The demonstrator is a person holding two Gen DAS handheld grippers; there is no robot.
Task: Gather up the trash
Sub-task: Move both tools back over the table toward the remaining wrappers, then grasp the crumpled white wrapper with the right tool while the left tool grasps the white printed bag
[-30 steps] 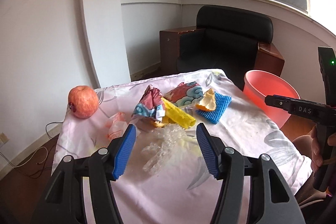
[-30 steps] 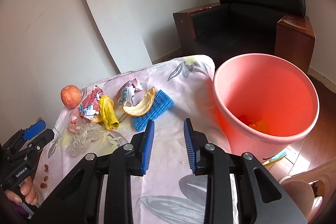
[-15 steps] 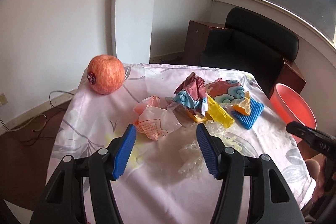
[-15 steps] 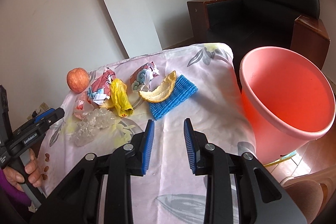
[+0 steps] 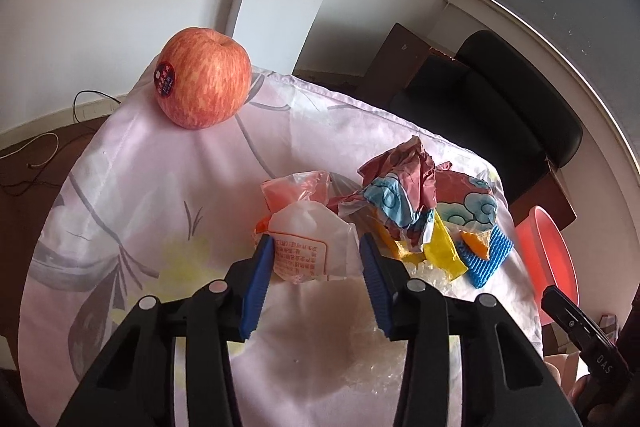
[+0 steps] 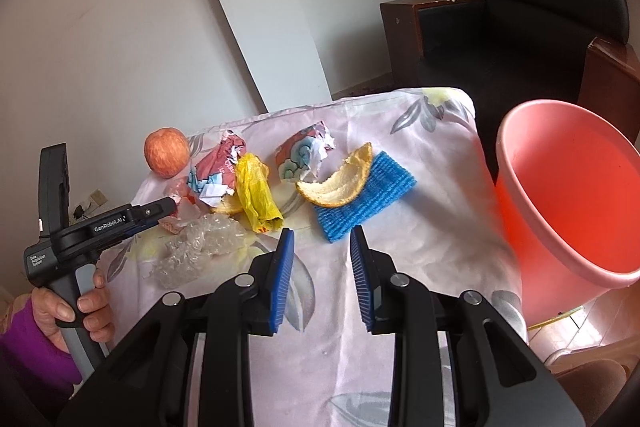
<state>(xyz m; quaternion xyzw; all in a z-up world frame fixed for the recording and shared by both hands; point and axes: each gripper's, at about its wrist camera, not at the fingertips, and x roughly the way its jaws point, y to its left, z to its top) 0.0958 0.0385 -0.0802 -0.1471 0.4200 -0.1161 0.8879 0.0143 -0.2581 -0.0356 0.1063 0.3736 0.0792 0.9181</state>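
Table with floral pink cloth [image 6: 420,259], lower centre of both views; trash is spread across it. Left gripper [image 5: 316,261]: blue pads are set either side of a white plastic wrapper with red print [image 5: 310,247]; its jaws have just been closing, the left pad is seen at the wrapper's edge, a sliver of gap remains at the right pad, and a firm grip cannot be confirmed. The wrapper is found at centre frame in the left wrist view, just beside a crumpled maroon-and-blue wrapper [image 5: 400,187]. Right of these are listed: a second cloud-pattern wrapper [image 5: 468,203], a yellow plastic bag [image 5: 444,247], a blue mesh sleeve [image 5: 490,259] and a piece of orange peel [image 5: 474,243] resting on it. Clear crumpled plastic film [image 6: 200,247] is noted at left centre of the right wrist view, near the left gripper's tip. Apple [image 5: 202,79], with sticker, is placed at upper left, well apart from the trash. Right gripper [image 6: 322,263]: jaws are held partly open over bare cloth, nothing between them. Pink bucket [image 6: 568,203] is seen at the right edge, beside the table. A hand [image 6: 76,307] with purple sleeve is recorded at lower left.
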